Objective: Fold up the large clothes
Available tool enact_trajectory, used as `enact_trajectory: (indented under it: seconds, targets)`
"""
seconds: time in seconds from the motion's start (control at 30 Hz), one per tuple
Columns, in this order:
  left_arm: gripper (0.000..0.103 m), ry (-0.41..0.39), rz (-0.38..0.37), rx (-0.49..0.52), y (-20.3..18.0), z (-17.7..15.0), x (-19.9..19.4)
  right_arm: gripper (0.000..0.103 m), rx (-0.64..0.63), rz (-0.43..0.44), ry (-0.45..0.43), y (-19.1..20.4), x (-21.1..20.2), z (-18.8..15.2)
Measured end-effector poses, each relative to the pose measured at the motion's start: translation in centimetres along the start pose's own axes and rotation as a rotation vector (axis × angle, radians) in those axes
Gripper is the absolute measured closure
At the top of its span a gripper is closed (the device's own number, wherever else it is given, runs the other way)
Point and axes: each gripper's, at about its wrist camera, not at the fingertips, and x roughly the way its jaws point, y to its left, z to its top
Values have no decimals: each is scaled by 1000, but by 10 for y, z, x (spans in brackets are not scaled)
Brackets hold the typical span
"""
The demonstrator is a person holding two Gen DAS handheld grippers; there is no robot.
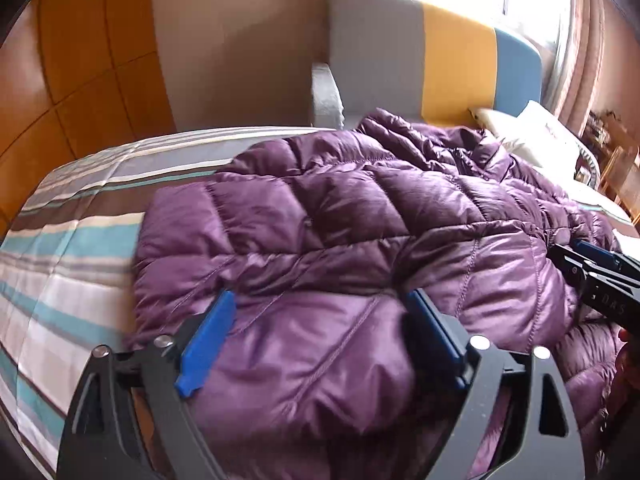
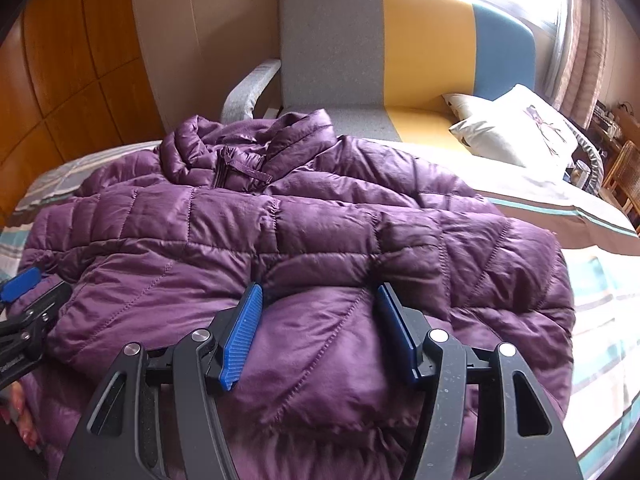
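Observation:
A purple quilted down jacket [image 1: 340,216] lies spread across a striped bed [image 1: 68,248], collar and zipper [image 2: 236,168] at the far side. My left gripper [image 1: 320,300] is open, its blue pads straddling the near hem on the jacket's left part. My right gripper [image 2: 318,292] is open over the near hem on the jacket's right part [image 2: 320,240]. Neither grips fabric. Each gripper shows at the edge of the other's view: the right one in the left wrist view [image 1: 592,268], the left one in the right wrist view [image 2: 24,280].
A grey, yellow and blue sofa [image 2: 400,48] stands behind the bed, with white pillows [image 2: 516,132] on its right. A wooden wardrobe [image 1: 80,60] is at the left. A bright window with curtains [image 2: 580,40] and wicker furniture [image 2: 624,176] are at the right.

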Motion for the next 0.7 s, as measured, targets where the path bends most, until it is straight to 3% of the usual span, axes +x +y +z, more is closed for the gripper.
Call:
enact_trajectory:
  seconds: [0.2, 0.43, 0.7]
  targets:
    - [15, -7, -2, 8, 1, -13, -15, 44, -5, -19, 4, 0, -8, -6]
    - [12, 51, 29, 33, -4, -14, -1, 39, -47, -59, 34, 3, 5, -9]
    - [2, 3, -81, 25, 9, -29, -38, 36, -55, -38, -4, -13, -35, -14]
